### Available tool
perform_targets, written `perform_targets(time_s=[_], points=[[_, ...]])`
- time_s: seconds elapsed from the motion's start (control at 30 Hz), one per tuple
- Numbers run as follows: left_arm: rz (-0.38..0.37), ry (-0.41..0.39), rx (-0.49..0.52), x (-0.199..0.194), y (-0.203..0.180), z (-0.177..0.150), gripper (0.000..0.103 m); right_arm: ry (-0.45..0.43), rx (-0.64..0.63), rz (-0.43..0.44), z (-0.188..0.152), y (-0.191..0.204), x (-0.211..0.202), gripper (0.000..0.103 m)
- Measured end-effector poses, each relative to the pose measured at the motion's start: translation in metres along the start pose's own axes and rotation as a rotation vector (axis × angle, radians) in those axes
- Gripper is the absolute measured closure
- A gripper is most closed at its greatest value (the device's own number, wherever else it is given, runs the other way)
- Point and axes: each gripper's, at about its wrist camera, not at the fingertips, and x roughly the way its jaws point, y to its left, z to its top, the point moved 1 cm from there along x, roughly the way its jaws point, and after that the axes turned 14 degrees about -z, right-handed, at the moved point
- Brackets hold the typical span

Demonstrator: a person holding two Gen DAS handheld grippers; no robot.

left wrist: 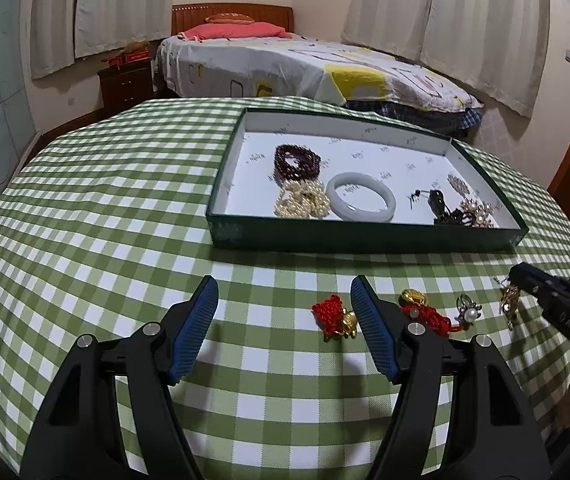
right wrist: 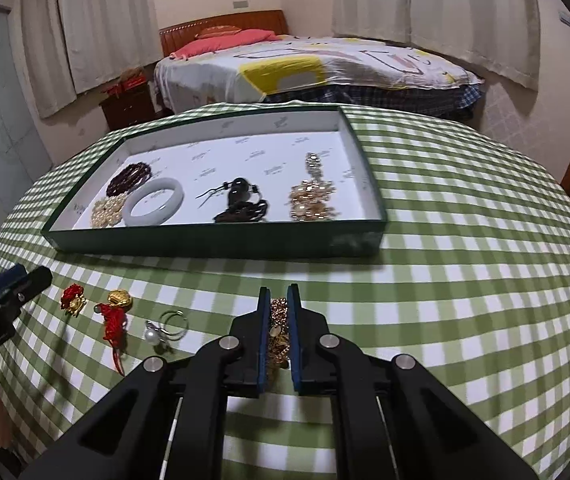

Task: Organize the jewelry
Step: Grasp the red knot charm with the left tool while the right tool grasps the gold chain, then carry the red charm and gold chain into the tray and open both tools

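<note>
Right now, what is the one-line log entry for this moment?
right hand-held gripper: shut on gold chain | left hand-held gripper: open, empty | tray: holds bangle

Both views are lit by soft, warm indoor light from above, even and fairly dim, with no hard glare. The tray (left wrist: 365, 236) casts a short dark shadow on the cloth (left wrist: 105, 240) along its near wall. Nearer than the tray, faint shadows lie under the gripper arms. Fisheye distortion bows the cloth and curtains (right wrist: 465, 12) outward, and black vignette fills the corners. Fine detail inside the tray is soft and slightly noisy.
</note>
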Motion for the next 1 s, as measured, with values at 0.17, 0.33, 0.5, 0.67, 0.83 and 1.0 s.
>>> perform_targets(time_s=[0.17,0.33,0.5,0.67,0.83,1.0], points=[[-0.021,0.022,0.024,0.006,-0.009,-0.002,0.036,-0.006,0.008,0.005,0.001,-0.003,-0.002,0.094],[-0.038,0.064,0.054,0.016,-0.017,-0.005,0.047,-0.010,0.008,0.010,0.000,-0.002,-0.003,0.094],[-0.052,0.104,0.053,0.027,-0.018,-0.009,0.064,-0.014,0.010,0.014,0.000,-0.003,-0.004,0.094],[-0.071,0.104,0.061,0.028,-0.019,-0.008,0.082,-0.018,0.013,0.021,0.000,-0.003,-0.006,0.094],[-0.082,0.099,0.052,0.027,-0.017,-0.008,0.089,-0.031,0.012,0.026,0.000,-0.001,-0.010,0.094],[-0.084,0.075,0.069,0.020,-0.019,-0.008,0.089,-0.048,0.013,0.030,0.001,-0.001,-0.016,0.094]])
